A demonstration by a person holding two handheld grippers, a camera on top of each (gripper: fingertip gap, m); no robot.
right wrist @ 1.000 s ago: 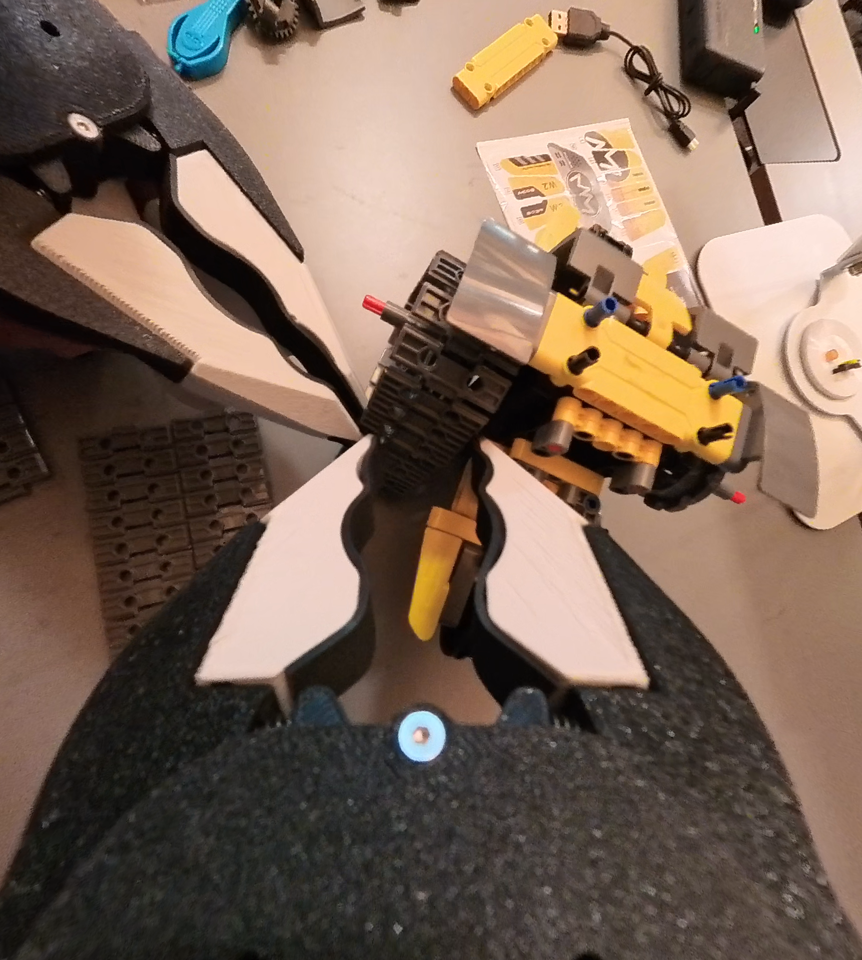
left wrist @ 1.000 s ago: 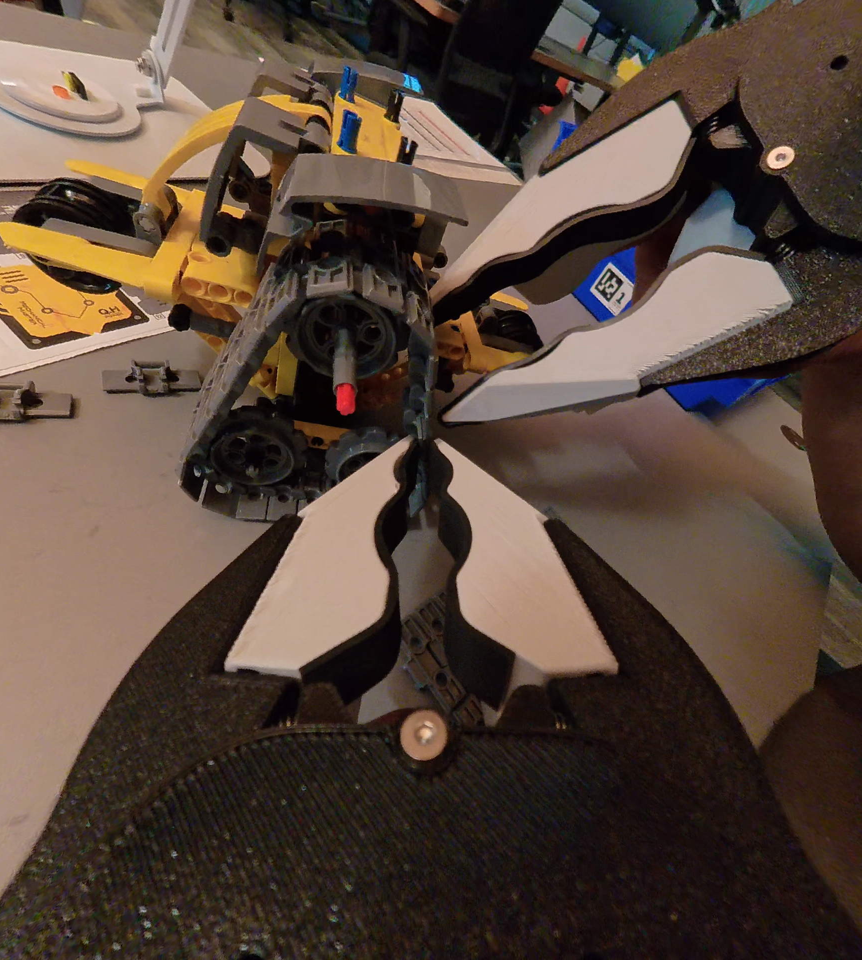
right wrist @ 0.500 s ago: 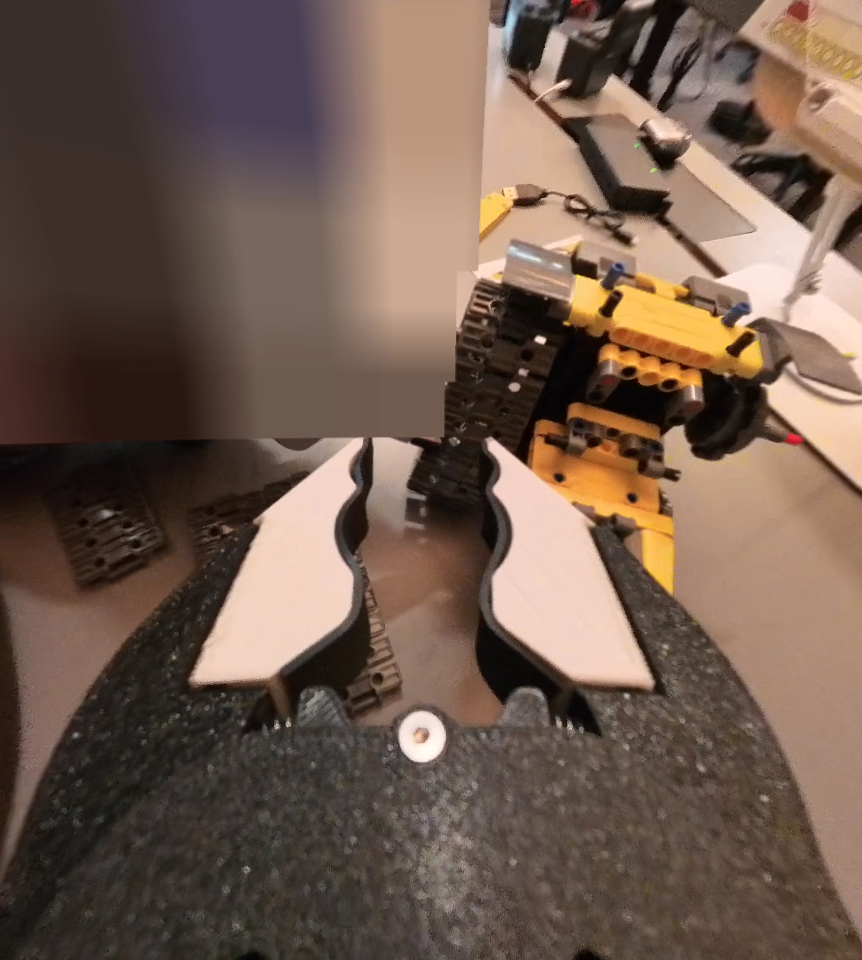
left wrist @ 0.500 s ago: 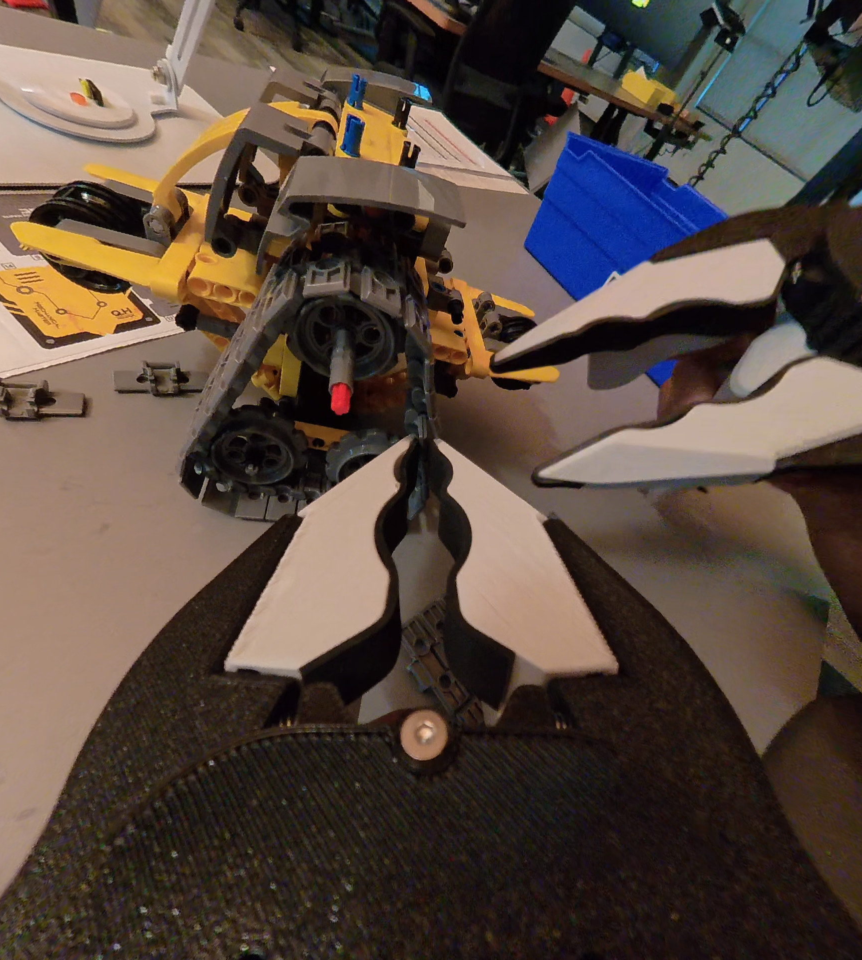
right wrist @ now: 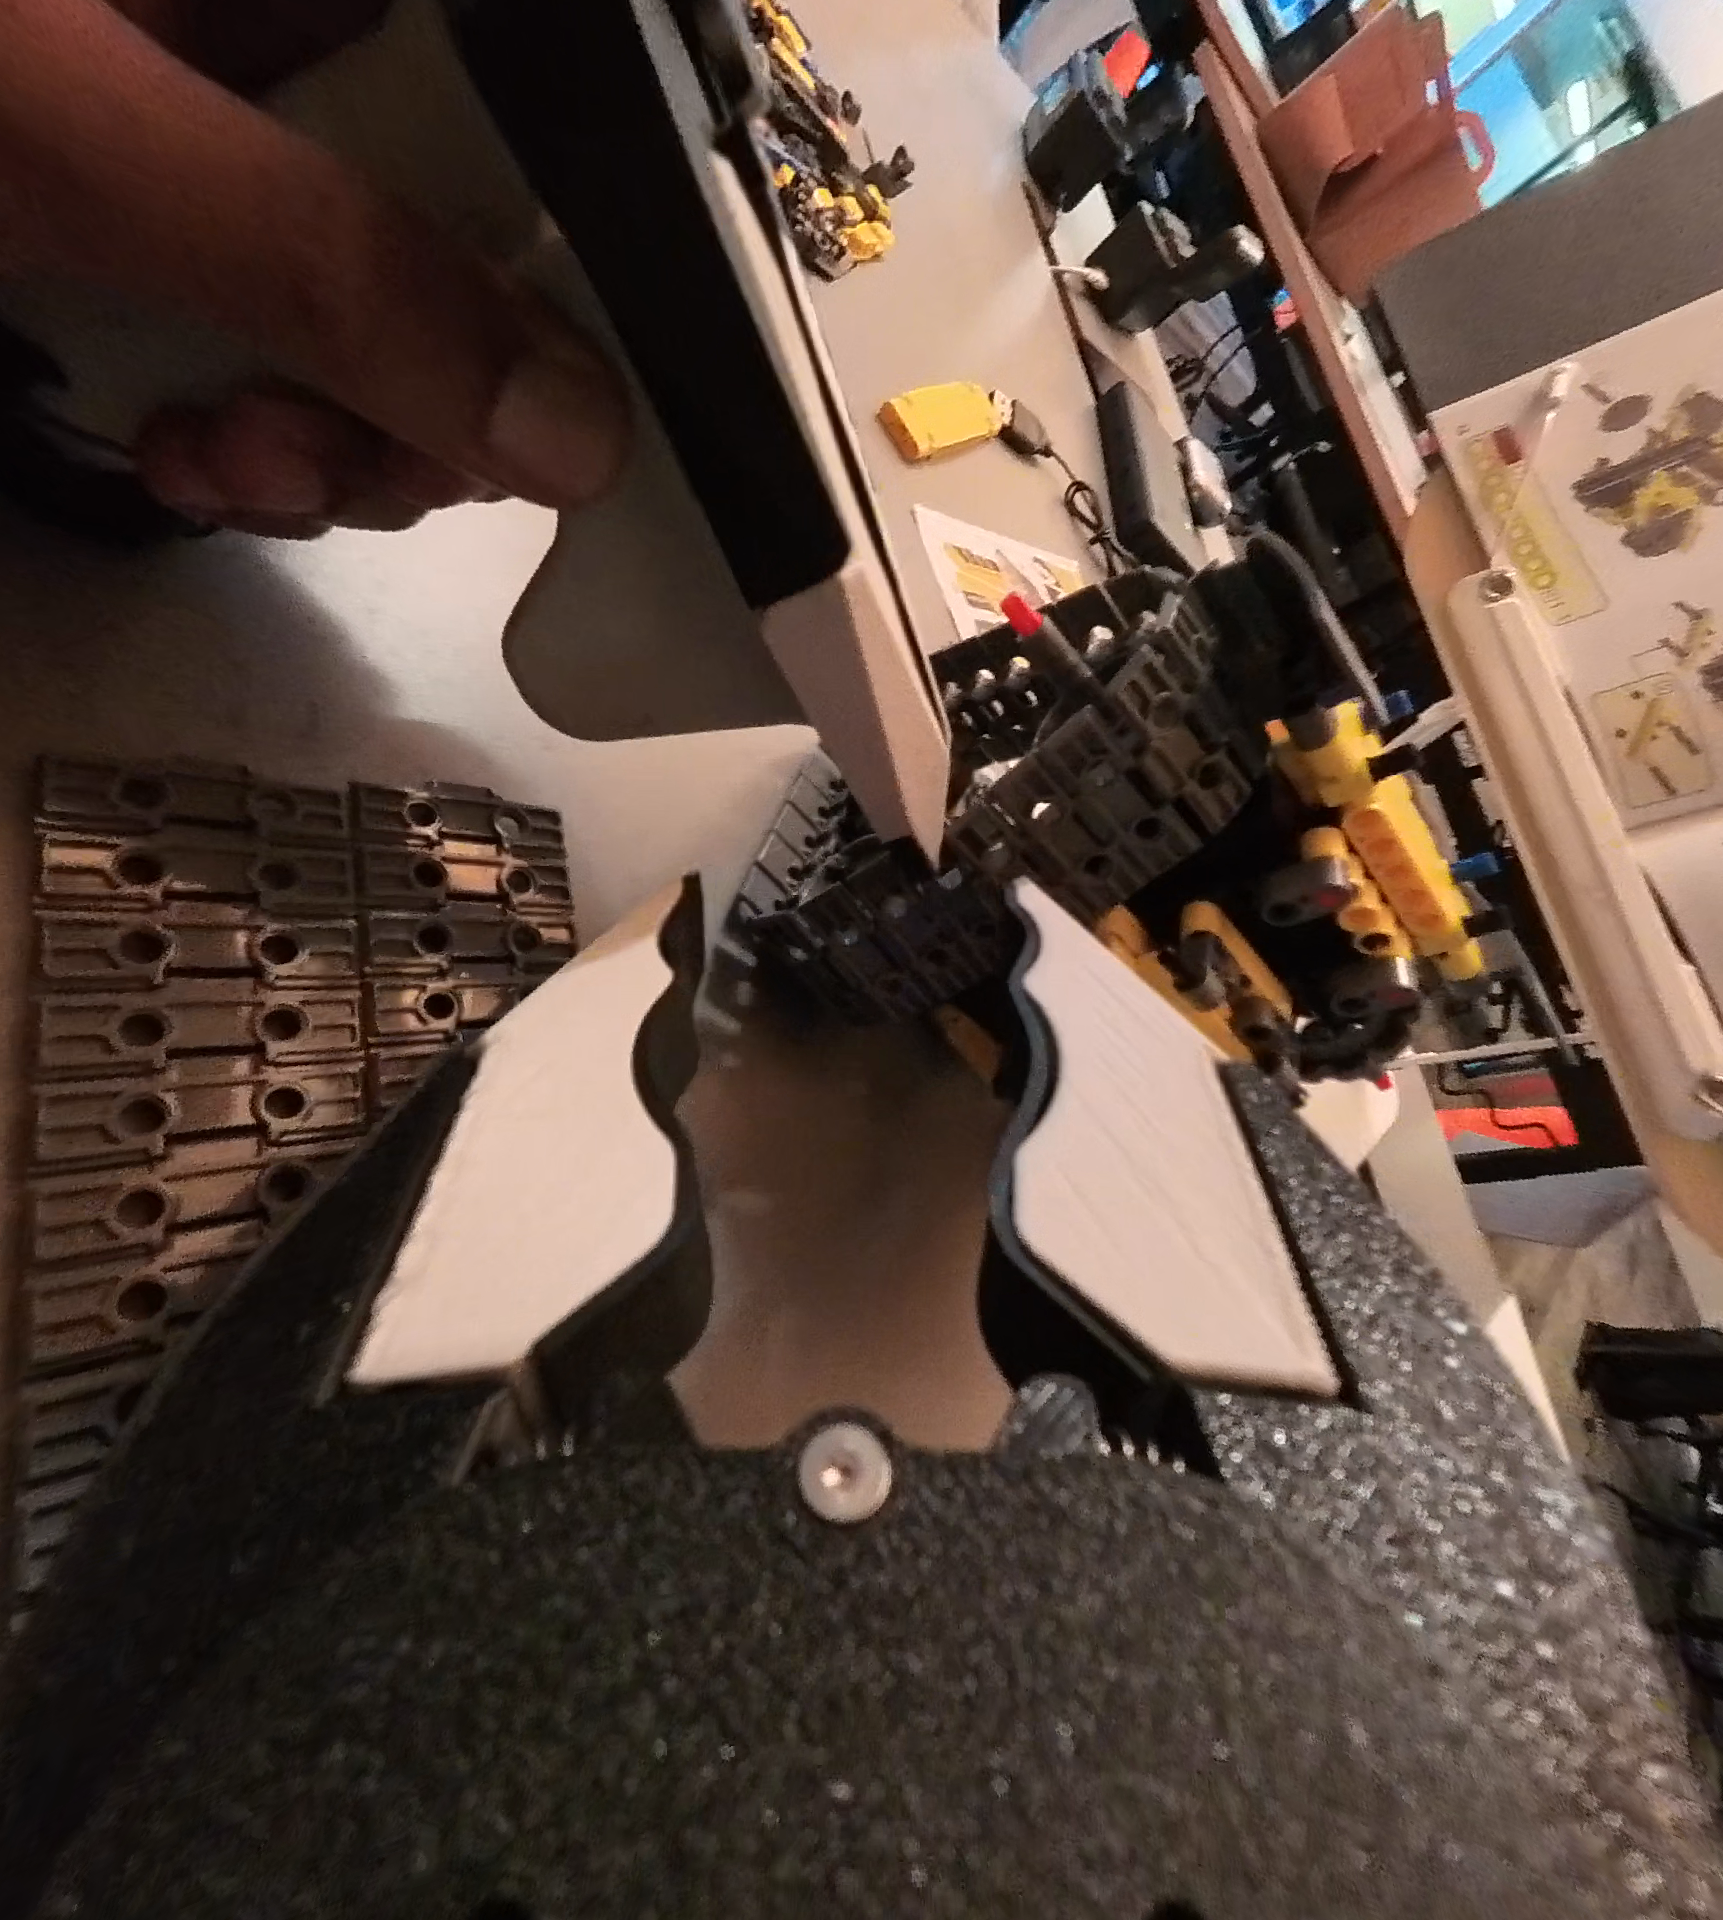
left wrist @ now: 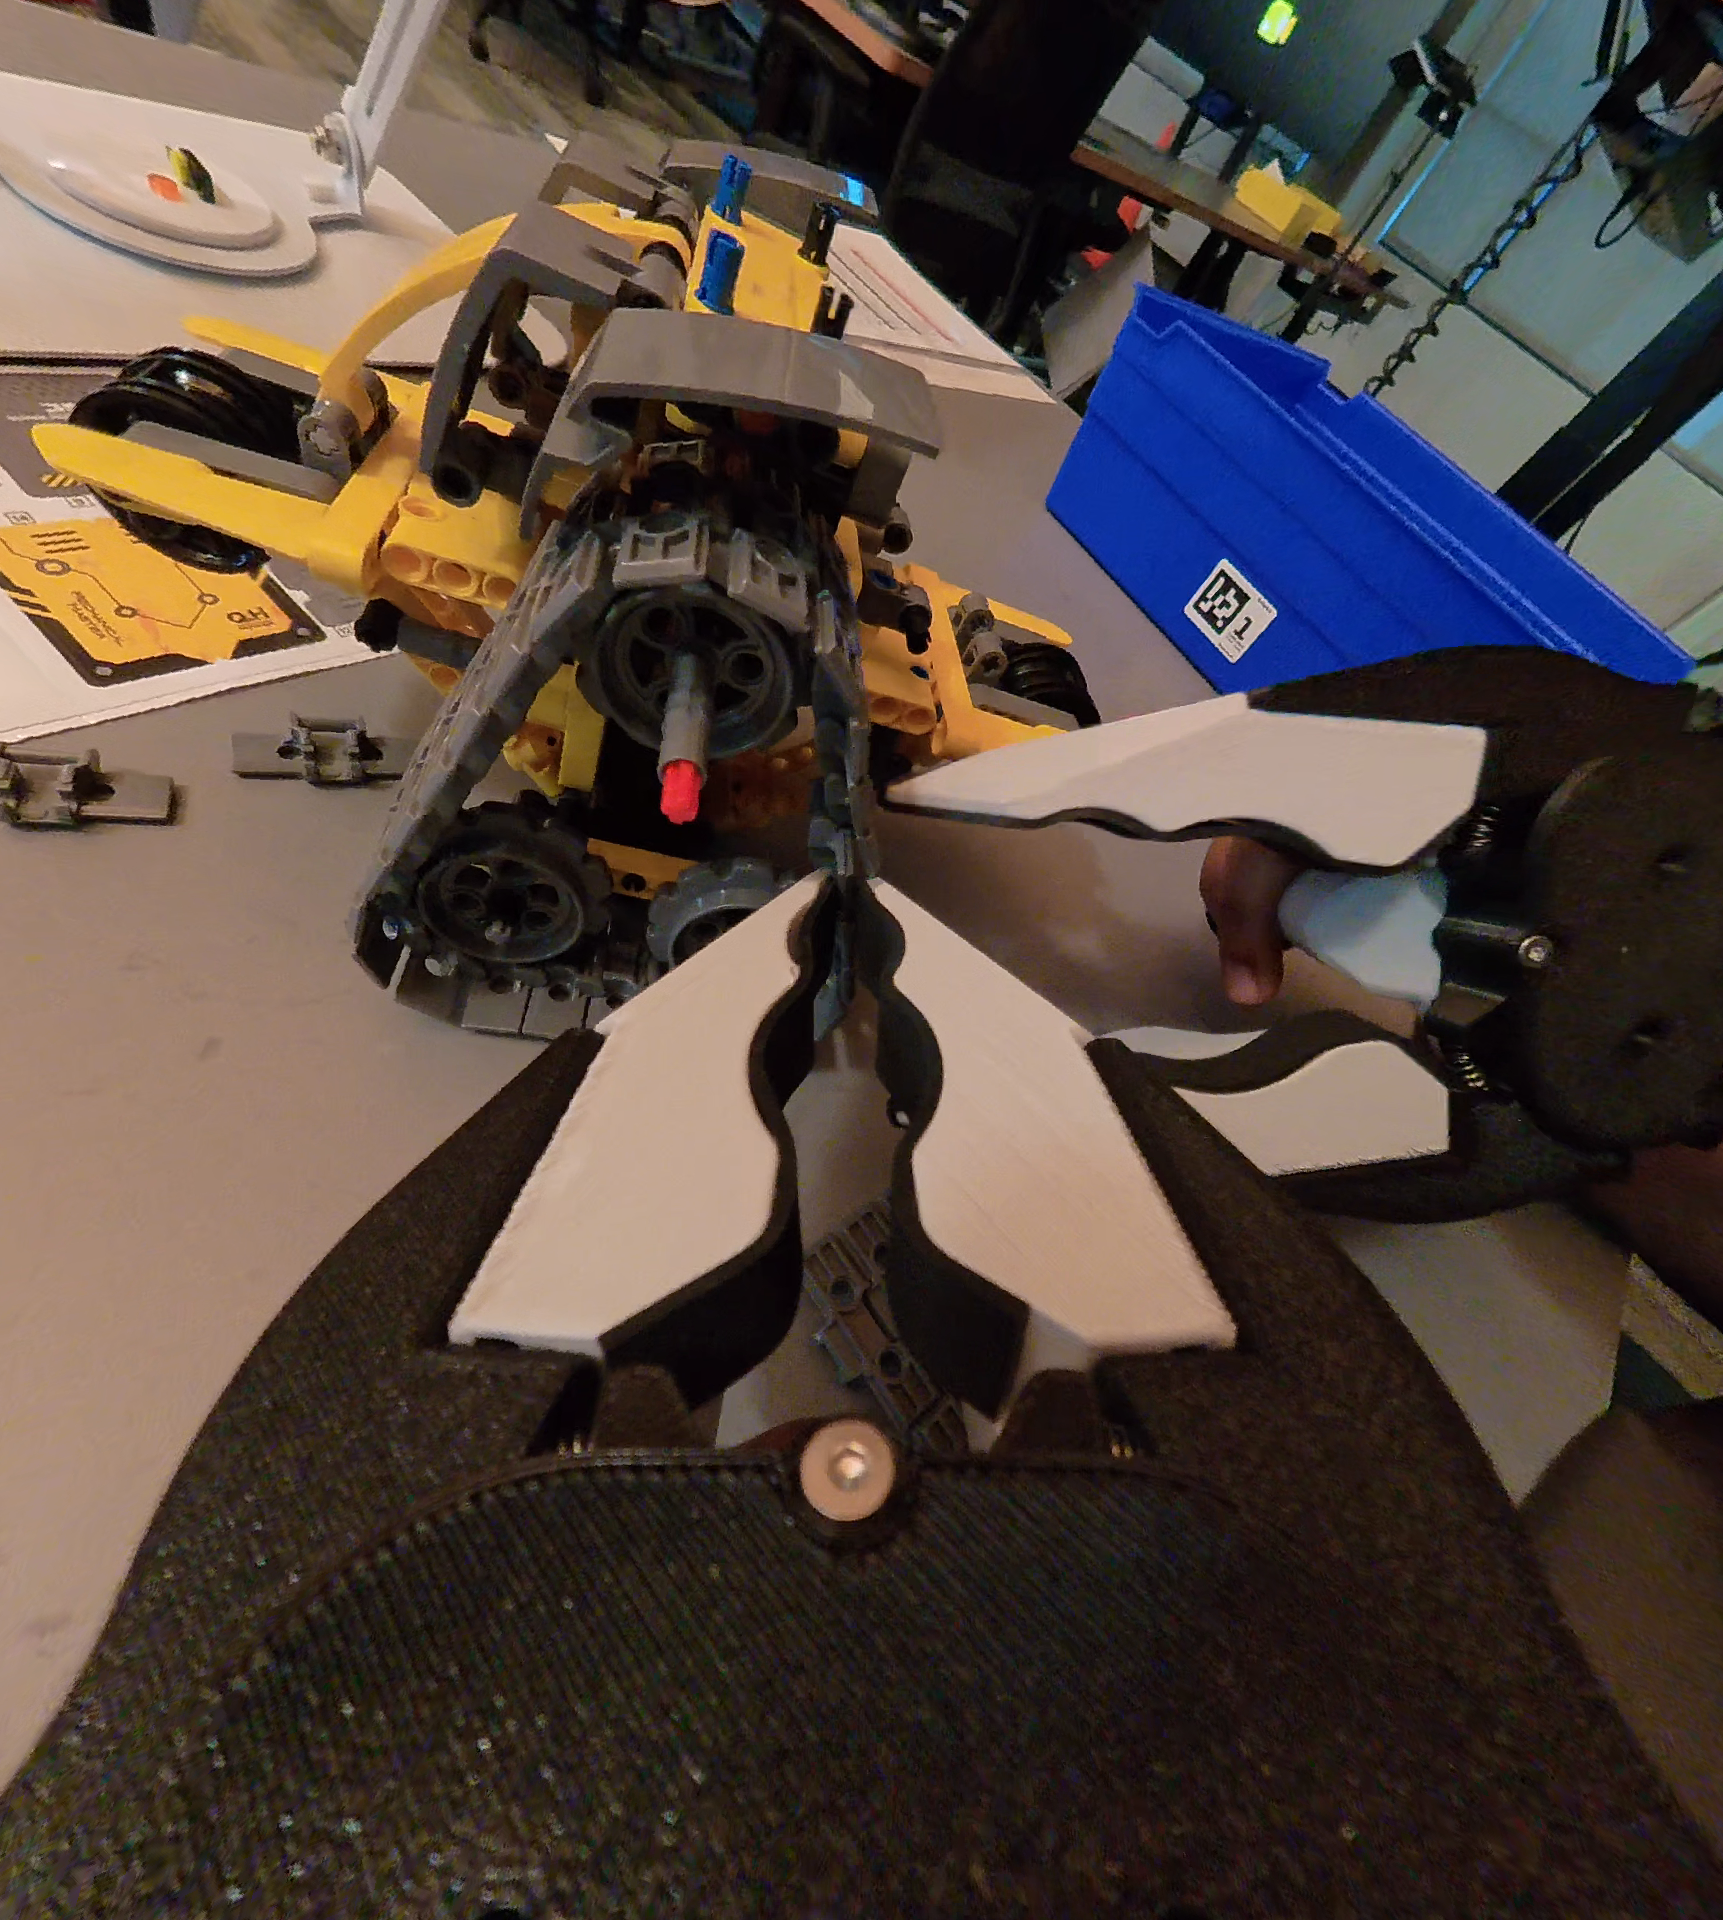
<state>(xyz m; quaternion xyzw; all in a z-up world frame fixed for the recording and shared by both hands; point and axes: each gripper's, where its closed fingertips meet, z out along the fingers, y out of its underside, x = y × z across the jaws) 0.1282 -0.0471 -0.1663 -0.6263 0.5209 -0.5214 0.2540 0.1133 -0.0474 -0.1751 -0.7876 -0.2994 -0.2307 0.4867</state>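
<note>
A yellow and grey brick-built tracked vehicle (left wrist: 691,582) stands on the grey table (left wrist: 109,1091). A grey track chain (left wrist: 836,748) hangs from its upper sprocket. My left gripper (left wrist: 841,899) is shut on the chain's lower end, and more links (left wrist: 867,1320) trail back between the fingers. My right gripper (left wrist: 1023,935) comes in from the right, turned on its side and open, its upper fingertip just right of the chain. In the right wrist view my right gripper (right wrist: 857,904) is open, with the track (right wrist: 867,925) between its tips. The left gripper's finger (right wrist: 878,727) reaches down onto the track from above.
A blue bin (left wrist: 1356,540) stands behind the right gripper. A sticker sheet (left wrist: 109,603), two loose track links (left wrist: 36,784) and a white lamp base (left wrist: 161,197) lie to the left. Several joined track links (right wrist: 265,987) lie left of my right gripper. An instruction sheet (right wrist: 1667,582) hangs at the right. Less than 4 cm separates the two grippers' tips.
My right gripper left the vehicle's side, swung out to the right, then came back low and sideways beside the left gripper's tips. The left gripper kept still, shut on the chain.
</note>
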